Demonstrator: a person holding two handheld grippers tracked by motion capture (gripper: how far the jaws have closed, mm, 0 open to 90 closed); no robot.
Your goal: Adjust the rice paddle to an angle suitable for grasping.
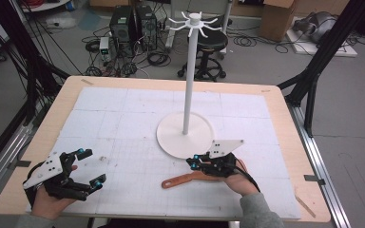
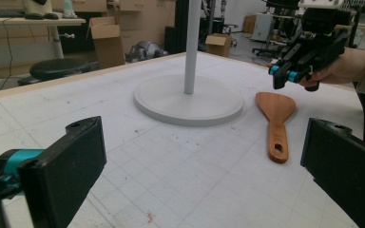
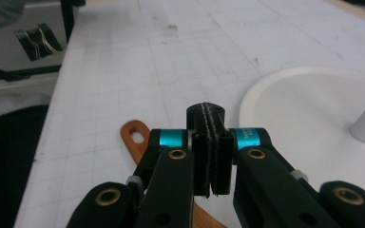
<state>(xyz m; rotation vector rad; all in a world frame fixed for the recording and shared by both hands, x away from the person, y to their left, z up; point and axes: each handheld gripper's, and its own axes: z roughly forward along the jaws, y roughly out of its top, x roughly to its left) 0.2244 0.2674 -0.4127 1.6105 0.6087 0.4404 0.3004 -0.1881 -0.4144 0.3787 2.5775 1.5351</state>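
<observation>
Counter [image 1: 123,102] first: it carries a white gridded mat, and on that mat stands the white hook stand [image 1: 186,133], a round base with a tall pole topped by a ring of hooks. Everything else is placed here from that stand.

Just beside the base, on the person's side, lies the wooden spatula [image 1: 183,180], flat on the mat, its blade toward the right hand and its holed handle end pointing away toward the left. The right hand-held gripper [image 1: 196,162] hovers right over the blade end, close to the base rim, with its jaws clenched together and nothing between them. The left hand-held gripper [image 1: 88,167] sits well apart from the stand, near the counter's near-left corner, jaws spread wide and empty.

My reading is that the work is at the reaching stage: the spatula is not yet picked up. The next move calls for the right jaws to spread, drop around the spatula and pinch it, probably so the hole in the handle can go on a hook at the top of the stand.

Part of the blade is covered by the right hand in the high view. In the right gripper view the spatula [image 3: 133,137] is mostly behind the jaws, so whether the gripper touches it I cannot tell.
</observation>
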